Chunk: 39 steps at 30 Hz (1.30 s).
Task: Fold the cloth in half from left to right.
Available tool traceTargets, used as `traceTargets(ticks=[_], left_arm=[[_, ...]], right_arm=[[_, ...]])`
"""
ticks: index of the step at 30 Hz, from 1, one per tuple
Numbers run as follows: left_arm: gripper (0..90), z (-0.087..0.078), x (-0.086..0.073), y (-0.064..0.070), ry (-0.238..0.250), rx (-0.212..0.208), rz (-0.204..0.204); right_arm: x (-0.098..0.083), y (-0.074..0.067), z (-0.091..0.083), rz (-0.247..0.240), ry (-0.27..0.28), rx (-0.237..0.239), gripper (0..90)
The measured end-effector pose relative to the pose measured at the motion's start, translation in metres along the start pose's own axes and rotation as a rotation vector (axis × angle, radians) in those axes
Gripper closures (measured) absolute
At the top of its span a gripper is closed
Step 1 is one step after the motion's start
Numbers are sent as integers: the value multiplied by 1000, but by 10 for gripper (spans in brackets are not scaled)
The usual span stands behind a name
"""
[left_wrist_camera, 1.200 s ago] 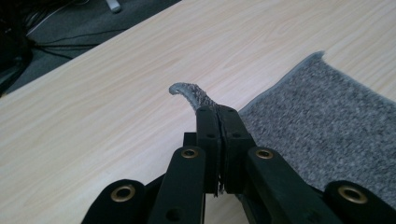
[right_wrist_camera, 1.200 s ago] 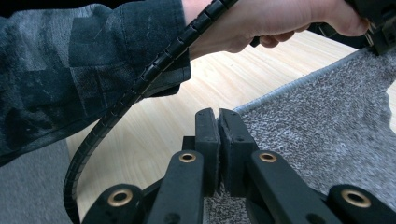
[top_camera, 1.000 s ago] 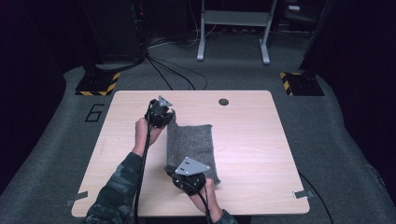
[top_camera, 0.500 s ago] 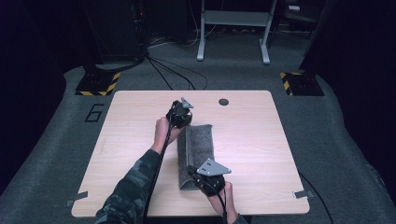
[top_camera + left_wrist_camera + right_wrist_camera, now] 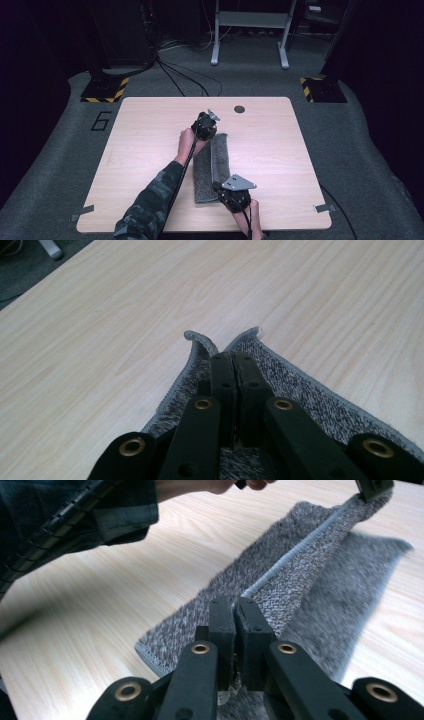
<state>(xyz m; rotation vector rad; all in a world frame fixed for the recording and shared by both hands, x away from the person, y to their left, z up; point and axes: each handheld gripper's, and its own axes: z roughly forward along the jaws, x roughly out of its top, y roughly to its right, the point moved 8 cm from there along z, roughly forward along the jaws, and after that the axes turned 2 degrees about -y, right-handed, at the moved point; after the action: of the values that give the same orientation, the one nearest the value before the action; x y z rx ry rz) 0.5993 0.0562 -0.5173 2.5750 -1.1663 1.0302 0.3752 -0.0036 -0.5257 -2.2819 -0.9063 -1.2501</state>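
A lab test bay, not a home.

My light wooden table (image 5: pixel 150 150) stands on grey carpet with a "6" (image 5: pixel 101 120) marked on the floor beside it. Yellow-and-black hazard-striped bases (image 5: pixel 104 92) sit at both far corners, black cables (image 5: pixel 182 77) run across the floor, and a grey metal frame (image 5: pixel 248 30) stands behind in the dark.

A light wooden surface (image 5: pixel 140 165) with rounded corners stands on grey carpet. On it lies a grey knitted cloth (image 5: pixel 206 172), folded lengthwise into a narrow strip that runs from near the middle toward the near edge, right of centre. A small dark round hole (image 5: pixel 239 109) sits close to the far edge. Strips of tape (image 5: pixel 325 207) mark both near corners.
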Motion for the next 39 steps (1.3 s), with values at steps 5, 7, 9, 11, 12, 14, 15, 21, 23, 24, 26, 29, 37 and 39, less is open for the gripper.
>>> traceTargets(ticks=[5,7,9,11,12,14,15,21,23,24,26,29,37,39], left_arm=[[882,8,1,4,-5,-4,-8],[882,11,3,6,-4,-5,-10],[881,12,5,9,1,-10,-8],[882,12,6,10,2,-11,-5],[881,12,6,11,3,-13,-3],[866,14,8,13,10,-16,-2],[750,13,10,15,26,-45,-18],[403,1,12,15,54,-83,-68],[344,-2,11,14,57,-79,-72],[328,-4,9,12,56,-78,-73],[307,-6,5,8,48,-63,-74],[283,-5,-6,0,36,-49,-96],[213,-2,-53,-24,-45,-35,-161],[195,-4,-59,-24,-48,-39,-170]], right_arm=[[-8,9,-3,12,-13,-28,864],[-10,10,-3,15,-14,-33,864],[-12,13,-5,13,-21,-47,864],[-13,14,-5,7,-21,-48,863],[-14,14,-6,13,-27,-51,862],[-17,16,-7,19,-36,-58,851],[-19,17,-8,13,-47,-68,819],[-21,22,-22,32,-32,-139,604],[-20,28,-27,46,-25,-149,531],[-20,30,-27,58,-37,-150,493],[-20,32,-26,64,-48,-150,481],[-22,40,-18,78,-74,-145,417],[-41,55,9,58,-200,-119,235],[-45,55,13,63,-220,-122,203]])
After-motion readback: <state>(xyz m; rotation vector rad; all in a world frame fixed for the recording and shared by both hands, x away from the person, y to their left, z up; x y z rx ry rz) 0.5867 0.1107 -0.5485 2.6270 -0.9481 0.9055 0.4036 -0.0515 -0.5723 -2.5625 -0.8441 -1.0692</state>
